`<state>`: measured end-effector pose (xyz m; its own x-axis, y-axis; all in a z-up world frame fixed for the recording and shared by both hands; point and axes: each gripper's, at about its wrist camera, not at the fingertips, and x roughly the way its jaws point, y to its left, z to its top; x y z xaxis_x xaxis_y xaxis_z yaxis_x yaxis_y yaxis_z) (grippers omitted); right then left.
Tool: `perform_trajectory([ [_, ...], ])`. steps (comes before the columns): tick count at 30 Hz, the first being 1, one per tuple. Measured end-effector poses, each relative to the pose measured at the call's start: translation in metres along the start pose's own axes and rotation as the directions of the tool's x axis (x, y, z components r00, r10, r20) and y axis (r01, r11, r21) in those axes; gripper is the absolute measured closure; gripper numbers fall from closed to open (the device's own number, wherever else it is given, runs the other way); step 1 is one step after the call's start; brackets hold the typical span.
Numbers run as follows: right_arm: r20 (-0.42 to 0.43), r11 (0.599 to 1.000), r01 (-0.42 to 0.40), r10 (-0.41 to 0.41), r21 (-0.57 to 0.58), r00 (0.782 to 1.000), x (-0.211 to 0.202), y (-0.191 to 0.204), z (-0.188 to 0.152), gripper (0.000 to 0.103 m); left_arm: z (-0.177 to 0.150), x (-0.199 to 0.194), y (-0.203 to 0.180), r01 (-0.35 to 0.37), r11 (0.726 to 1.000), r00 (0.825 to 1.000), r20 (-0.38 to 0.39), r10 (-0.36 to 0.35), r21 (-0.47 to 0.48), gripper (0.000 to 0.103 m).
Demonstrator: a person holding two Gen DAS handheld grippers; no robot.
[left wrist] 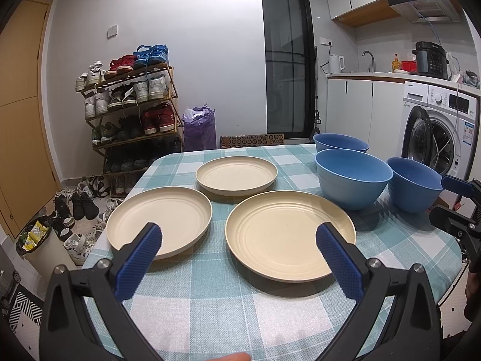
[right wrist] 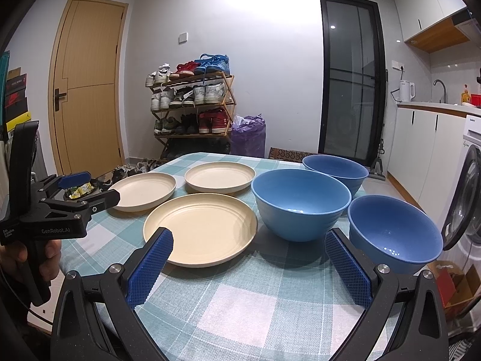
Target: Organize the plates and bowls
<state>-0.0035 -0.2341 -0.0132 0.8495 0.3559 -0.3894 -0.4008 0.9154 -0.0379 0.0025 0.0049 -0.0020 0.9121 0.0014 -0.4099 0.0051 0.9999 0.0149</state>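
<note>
- Cream plates, three: near plate point(left wrist: 290, 236), left plate point(left wrist: 159, 221), far plate point(left wrist: 236, 174), lying apart on the checked tablecloth point(left wrist: 222, 310).
- Blue bowls, three: middle bowl point(right wrist: 300, 203), far bowl point(right wrist: 335, 171), right bowl point(right wrist: 393, 234), upright, grouped right of the plates.
- Left gripper point(left wrist: 239, 237): jaws apart, holding nothing.
- Right gripper point(right wrist: 248, 240): jaws apart, holding nothing.

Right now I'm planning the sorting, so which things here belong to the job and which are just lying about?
Belongs to the job:
three cream plates
three blue bowls
both grippers, open: left gripper, right gripper

Just lying about:
shoe rack
purple bag
washing machine
kettle
</note>
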Motion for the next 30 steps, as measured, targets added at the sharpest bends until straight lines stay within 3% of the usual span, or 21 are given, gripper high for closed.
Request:
perform_trajectory([
  [30,0.006,1.0,0.001,-0.001,0.004,1.0,-0.0026,-0.0023,0.0007,0.0,-0.0029,0.0052,0.0079,0.013,0.998,1.0,-0.025,-0.014,-0.053,0.0],
])
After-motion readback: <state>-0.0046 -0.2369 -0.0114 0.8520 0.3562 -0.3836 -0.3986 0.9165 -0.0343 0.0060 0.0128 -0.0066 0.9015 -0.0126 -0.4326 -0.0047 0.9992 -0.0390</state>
